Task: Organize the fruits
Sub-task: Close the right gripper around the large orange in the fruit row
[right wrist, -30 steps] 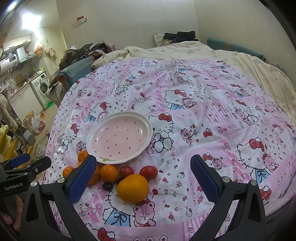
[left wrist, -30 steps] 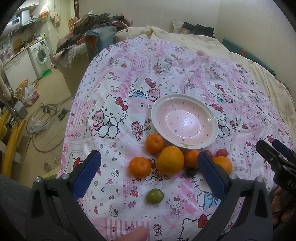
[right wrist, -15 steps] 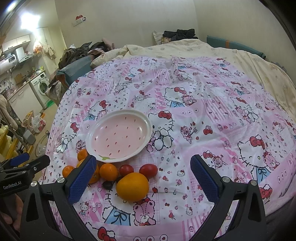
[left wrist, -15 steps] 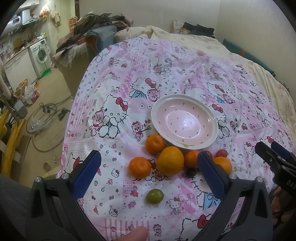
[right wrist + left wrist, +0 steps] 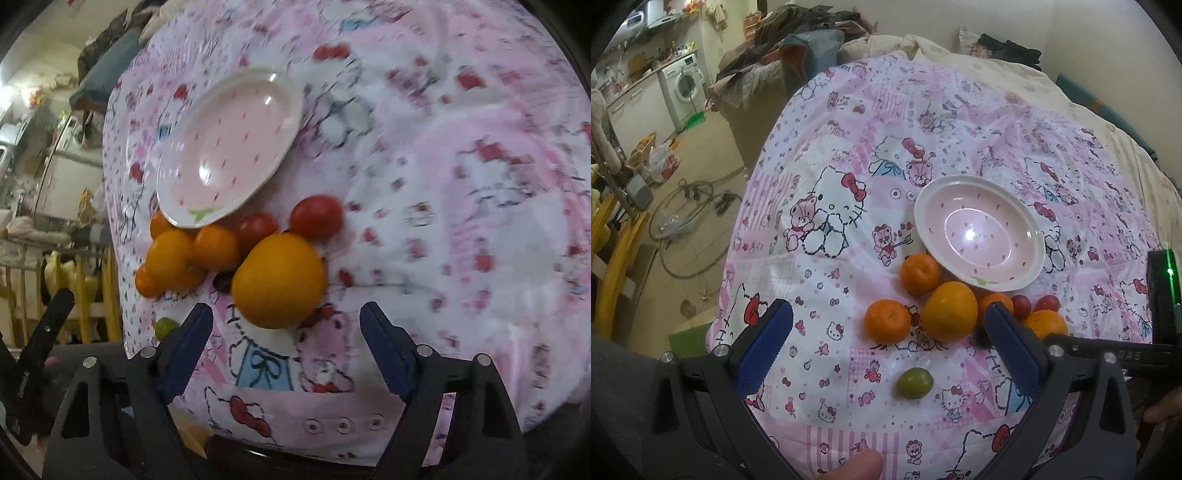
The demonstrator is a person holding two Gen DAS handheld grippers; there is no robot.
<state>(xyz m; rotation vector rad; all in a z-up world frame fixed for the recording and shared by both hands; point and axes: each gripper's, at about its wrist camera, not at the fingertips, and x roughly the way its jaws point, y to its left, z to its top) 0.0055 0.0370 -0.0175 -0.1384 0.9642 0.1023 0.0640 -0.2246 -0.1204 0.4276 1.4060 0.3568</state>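
A pink speckled plate (image 5: 1032, 271) (image 5: 288, 147) lies empty on the cartoon-print bedspread. Below it sit several oranges and tangerines, two red tomatoes (image 5: 316, 216) and a small green fruit (image 5: 914, 383). My right gripper (image 5: 286, 321) hangs low over the biggest orange (image 5: 279, 278); its jaws are closing, and the orange lies just beyond the blue fingertips, untouched. My left gripper (image 5: 886, 325) is held open above the spread, with a tangerine (image 5: 887, 320) and a large orange (image 5: 949, 311) seen between its fingers, well below them. A dark small fruit (image 5: 222, 281) is half hidden behind the big orange.
The bedspread (image 5: 960, 140) drops off at its left edge to a floor with cables (image 5: 683, 206) and a washing machine (image 5: 683, 88). A pile of clothes (image 5: 798, 40) lies beyond the bed's far left corner. A cream blanket (image 5: 1015, 81) covers the far side.
My right gripper has dropped and tipped down toward the big orange, which now looms close, and its jaws have narrowed. The left gripper has stayed where it was.
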